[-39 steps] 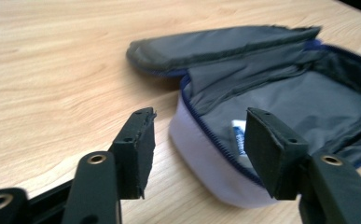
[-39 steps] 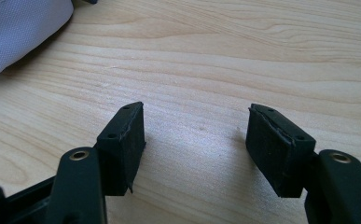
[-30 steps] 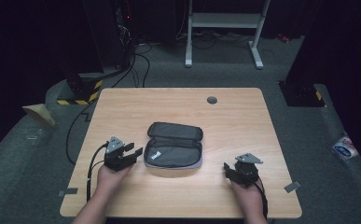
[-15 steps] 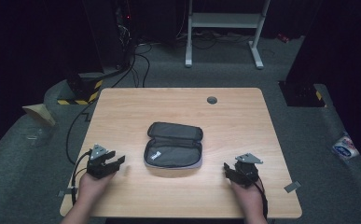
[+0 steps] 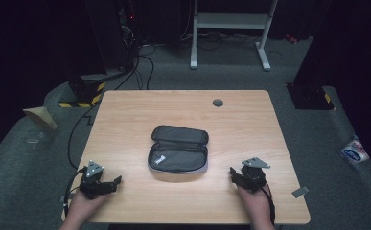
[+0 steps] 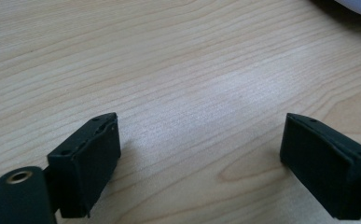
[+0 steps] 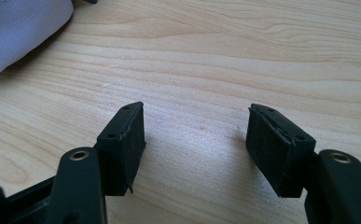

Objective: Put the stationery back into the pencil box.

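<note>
A grey zip pouch (image 5: 178,149) lies open in the middle of the wooden table (image 5: 125,120), its dark lid folded back. My left gripper (image 5: 112,183) rests near the front left corner, well clear of the pouch, and is open with nothing between its jaws (image 6: 201,154). A corner of the pouch (image 6: 360,5) shows at the top right of the left gripper view. My right gripper (image 5: 233,173) sits at the front right, just right of the pouch, open and empty (image 7: 194,140). The pouch's grey edge (image 7: 19,28) is at the upper left of the right gripper view.
A round cable grommet (image 5: 217,102) is set into the table's far side. Beyond the table stand a white frame (image 5: 231,28) and dark equipment with cables (image 5: 125,52). Around the table is grey carpet with a white packet (image 5: 354,152) at right.
My left gripper has drawn back from the pouch's left edge to the front left corner of the table. The right gripper has stayed in place.
</note>
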Motion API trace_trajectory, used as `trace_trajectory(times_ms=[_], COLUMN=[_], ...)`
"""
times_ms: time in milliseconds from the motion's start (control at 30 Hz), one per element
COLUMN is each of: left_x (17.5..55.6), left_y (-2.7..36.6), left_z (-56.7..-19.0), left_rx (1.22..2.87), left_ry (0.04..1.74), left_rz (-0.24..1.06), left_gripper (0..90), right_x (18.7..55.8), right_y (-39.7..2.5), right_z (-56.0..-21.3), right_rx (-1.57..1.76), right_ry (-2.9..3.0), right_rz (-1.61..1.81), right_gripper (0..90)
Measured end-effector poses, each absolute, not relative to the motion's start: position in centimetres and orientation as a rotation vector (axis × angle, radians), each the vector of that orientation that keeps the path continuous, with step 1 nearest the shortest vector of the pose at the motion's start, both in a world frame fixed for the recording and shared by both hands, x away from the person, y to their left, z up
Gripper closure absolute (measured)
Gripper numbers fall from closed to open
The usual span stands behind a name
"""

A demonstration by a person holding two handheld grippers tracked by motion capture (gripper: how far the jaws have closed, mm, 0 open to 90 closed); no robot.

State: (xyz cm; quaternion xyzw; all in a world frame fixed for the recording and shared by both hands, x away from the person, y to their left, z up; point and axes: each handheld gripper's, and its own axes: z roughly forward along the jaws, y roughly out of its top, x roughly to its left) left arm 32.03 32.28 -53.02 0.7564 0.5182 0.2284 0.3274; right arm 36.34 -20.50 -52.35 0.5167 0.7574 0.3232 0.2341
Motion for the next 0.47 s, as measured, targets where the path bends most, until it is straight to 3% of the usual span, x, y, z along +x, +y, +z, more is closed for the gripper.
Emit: trace_trajectory(times_ms=[467], left_x=[31.97], left_y=[32.34], left_z=[-53.01], left_rx=[1.983], left_ry=[1.351], left_rz=[0.585], left_gripper=[11.8], right_x=[36.33], right_y=[-20.49], right_z=[-52.35], right_rx=[1.418], right_ry=[2.079], right_rz=[0.886], right_gripper=[37.1])
